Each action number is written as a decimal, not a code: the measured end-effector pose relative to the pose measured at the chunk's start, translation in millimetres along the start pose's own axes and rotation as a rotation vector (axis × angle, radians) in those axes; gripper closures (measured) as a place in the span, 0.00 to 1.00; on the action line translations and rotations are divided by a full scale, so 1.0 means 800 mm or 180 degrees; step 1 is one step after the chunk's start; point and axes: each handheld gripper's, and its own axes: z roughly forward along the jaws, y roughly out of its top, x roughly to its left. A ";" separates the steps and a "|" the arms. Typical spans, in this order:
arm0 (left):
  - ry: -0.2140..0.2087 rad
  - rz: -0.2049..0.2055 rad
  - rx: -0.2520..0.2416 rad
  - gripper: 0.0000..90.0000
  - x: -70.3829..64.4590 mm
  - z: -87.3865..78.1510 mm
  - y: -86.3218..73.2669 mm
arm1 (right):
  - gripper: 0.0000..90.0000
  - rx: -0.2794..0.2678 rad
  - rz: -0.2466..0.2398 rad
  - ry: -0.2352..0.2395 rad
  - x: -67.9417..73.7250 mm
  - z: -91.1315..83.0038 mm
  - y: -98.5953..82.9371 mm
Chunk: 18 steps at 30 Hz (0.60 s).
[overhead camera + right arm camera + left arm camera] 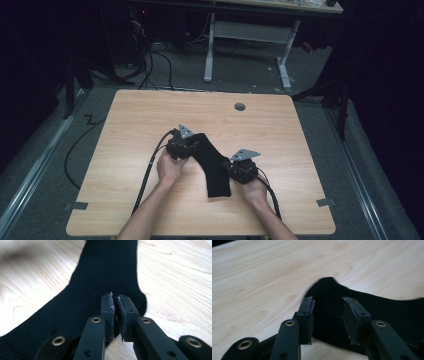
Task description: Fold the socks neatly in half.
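Note:
A black sock lies bent on the wooden table. My left gripper is at its upper end. In the left gripper view that gripper stands open, with the sock's rounded end lying between and beyond the jaws. My right gripper is at the sock's right edge by the bend. In the right gripper view it is shut, its tips low over the ribbed sock beside the heel bulge. No fabric shows bunched between the pads.
A round grey grommet sits near the table's far edge. Cables trail from both grippers toward the front edge. Beyond the table stands a white desk frame with loose cables on the floor.

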 end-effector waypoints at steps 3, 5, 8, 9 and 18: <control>-0.0155 0.0070 0.0068 0.62 -0.010 0.002 -0.003 | 0.93 -0.0013 0.0046 -0.0022 -0.004 0.001 -0.001; -0.0236 0.0082 0.0112 0.59 -0.015 0.006 -0.005 | 0.92 -0.0001 0.0087 -0.0029 -0.007 0.002 -0.001; -0.0292 0.0045 0.0205 0.57 -0.019 0.016 -0.009 | 0.90 0.0016 0.0134 -0.0041 -0.010 0.004 -0.003; -0.0319 0.0009 0.0252 0.56 -0.019 0.019 -0.010 | 0.89 0.0037 0.0148 -0.0043 -0.011 0.005 -0.003; -0.0238 0.0041 0.0342 0.55 -0.025 0.024 -0.015 | 0.75 0.0111 0.0170 -0.0058 -0.017 0.009 -0.008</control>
